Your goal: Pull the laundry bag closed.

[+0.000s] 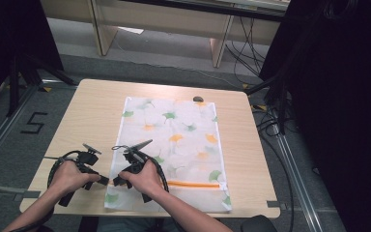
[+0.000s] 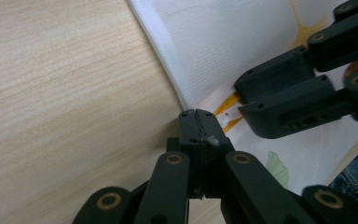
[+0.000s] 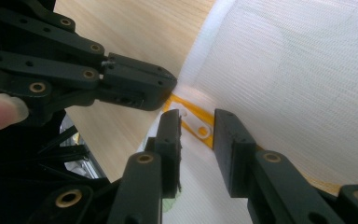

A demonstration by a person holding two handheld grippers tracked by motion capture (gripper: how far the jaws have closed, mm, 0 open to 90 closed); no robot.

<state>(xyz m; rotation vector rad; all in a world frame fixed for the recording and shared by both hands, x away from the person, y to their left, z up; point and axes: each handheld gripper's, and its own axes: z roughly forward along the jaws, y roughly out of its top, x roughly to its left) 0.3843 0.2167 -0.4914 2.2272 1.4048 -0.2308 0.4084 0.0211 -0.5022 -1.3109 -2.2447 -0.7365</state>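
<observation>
Apparently the step in hand is opening the zipper of the mesh laundry bag [image 1: 174,145], which lies flat on the desk [image 1: 77,121] with its long axis running away from the person and its zippered end nearest them. The left hand-held gripper [image 2: 200,122] is clenched on the bag's edge at the end of the orange zipper [image 3: 193,114], pinning it. The right hand-held gripper [image 3: 196,133] sits directly opposite, tip to tip with the left one, its jaws released and straddling the white zipper pull [image 3: 196,125] without pressing on it. The next move likely calls for closing on that pull, then drawing it along the zipper, away from the left hand-held gripper.
</observation>
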